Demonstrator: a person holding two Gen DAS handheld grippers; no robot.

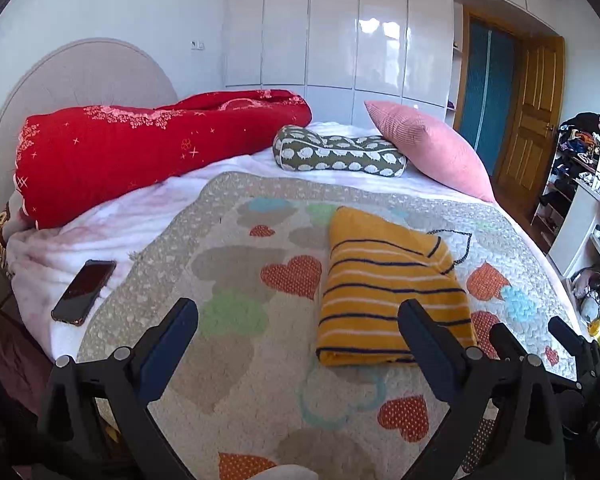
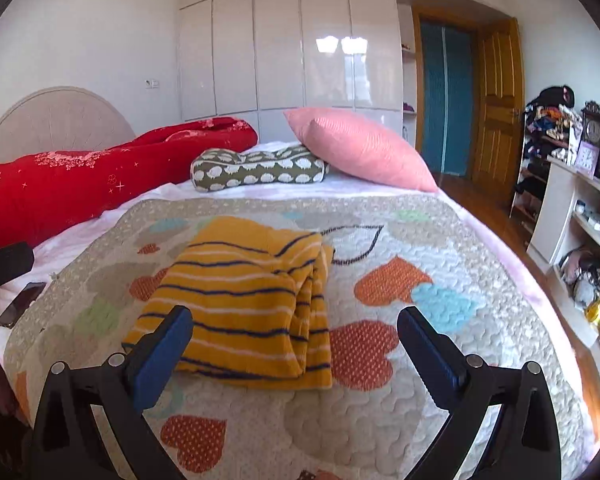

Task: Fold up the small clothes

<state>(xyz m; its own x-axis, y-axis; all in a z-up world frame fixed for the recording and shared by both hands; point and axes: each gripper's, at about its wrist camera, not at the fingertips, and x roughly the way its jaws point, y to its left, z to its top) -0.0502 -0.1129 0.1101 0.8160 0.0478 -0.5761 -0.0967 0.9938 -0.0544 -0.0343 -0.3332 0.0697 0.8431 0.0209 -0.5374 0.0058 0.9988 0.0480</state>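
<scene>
Since the yellow striped garment (image 2: 244, 304) already lies as a compact, layered rectangle at the middle of the right wrist frame, the folding looks finished or nearly so, and I judge that only a final smoothing or setting aside could be left; no other loose small clothes show on the bed. Both tools hang clear of it: the left gripper (image 1: 298, 322) has its fingers wide apart and empty, the garment lying just right of centre in that view, and the right gripper (image 2: 294, 330) likewise stands spread and holds nothing, its left finger in front of the garment's near corner. White glossy wardrobe doors (image 2: 284, 52) fill the upper middle of the frame, with a wooden door (image 2: 500, 108) to their right and cluttered shelves (image 2: 572, 216) at the right edge; a round headboard (image 1: 76, 84) sits at upper left; the heart-patterned quilt (image 2: 380, 400) covers the lower half and serves as the work surface; beyond it lie a rolled red blanket (image 1: 140, 148), a pink cushion (image 2: 364, 148), and a green hedgehog-print pillow (image 2: 260, 168); a dark phone (image 1: 85, 291) rests at lower left, well apart from the garment.
</scene>
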